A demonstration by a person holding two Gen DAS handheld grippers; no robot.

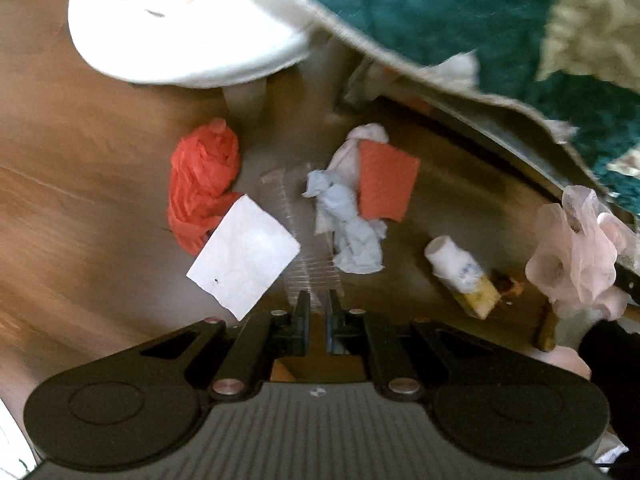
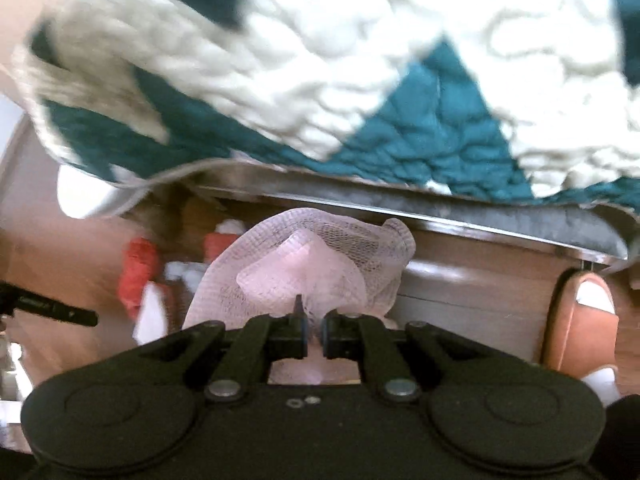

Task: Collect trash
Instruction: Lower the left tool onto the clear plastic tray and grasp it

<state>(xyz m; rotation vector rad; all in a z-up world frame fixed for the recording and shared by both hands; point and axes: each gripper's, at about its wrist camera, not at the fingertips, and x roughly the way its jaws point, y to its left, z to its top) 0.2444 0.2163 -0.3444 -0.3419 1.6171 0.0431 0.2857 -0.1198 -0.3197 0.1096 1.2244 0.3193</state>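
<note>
One teal-and-cream quilt (image 1: 460, 20) hangs over the wood floor (image 1: 80, 184) from twelve to three o'clock in the left wrist view, with one white round object (image 1: 176, 28) at eleven. Trash lies scattered near the middle: one red crumpled bag (image 1: 202, 184) at ten o'clock, one white paper square (image 1: 244, 256) touching it, one clear plastic strip (image 1: 292, 232), one pale-blue tissue wad (image 1: 352, 224), one orange card (image 1: 386, 182) lying partly on the wad, and one small white bottle (image 1: 456, 264) at four. The left gripper (image 1: 319, 300) has its jaws nearly together over the clear strip; whether it grips cannot be told. The right gripper (image 2: 314, 314) is clamped on one pink mesh wad (image 2: 304, 264).
</note>
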